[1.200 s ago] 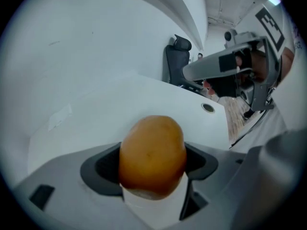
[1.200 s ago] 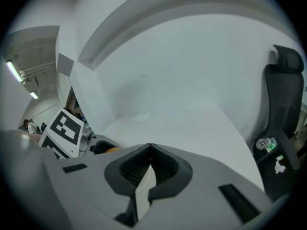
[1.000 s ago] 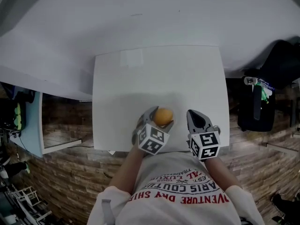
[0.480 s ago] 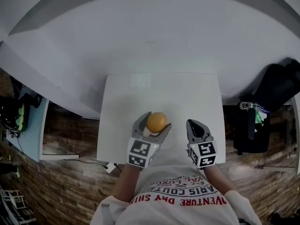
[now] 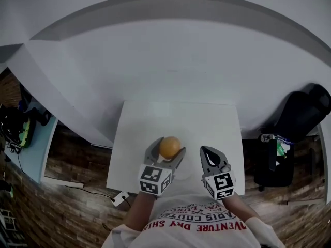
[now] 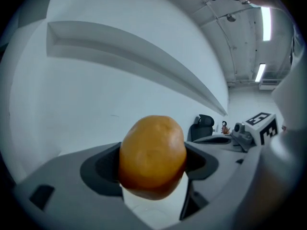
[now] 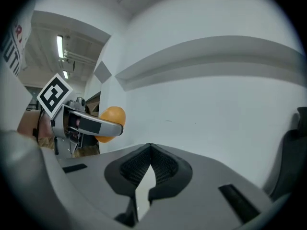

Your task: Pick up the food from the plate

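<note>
The round orange food (image 5: 169, 147) sits between the jaws of the left gripper (image 5: 166, 151), pinched at its two sides. In the left gripper view the food (image 6: 152, 157) fills the gap, with each dark pad pressed against a flank and its top rising above the jaws. The jaws stand about as wide as the food itself.

Compared with a second ago, the food is in the same grip. The head view now takes in more of the wall and less of the white table (image 5: 150, 128), so both grippers sit lower in the picture. The left gripper's marker cube (image 5: 155, 180) now faces the camera more squarely. The right gripper (image 5: 208, 154) keeps its place just to the right of the left one, apart from it and from the food.

The right gripper's jaws (image 7: 150, 152) are together at the tips, with only a thin slit lower down and nothing between them. Off to their left, that view shows the left gripper (image 7: 91, 126) side on, the food (image 7: 111, 121) bulging past its finger.

Both grippers hang over the near edge of the table. A black chair (image 5: 300, 112) stands well off to the right of the jaws, on the wooden floor (image 5: 72, 159).
</note>
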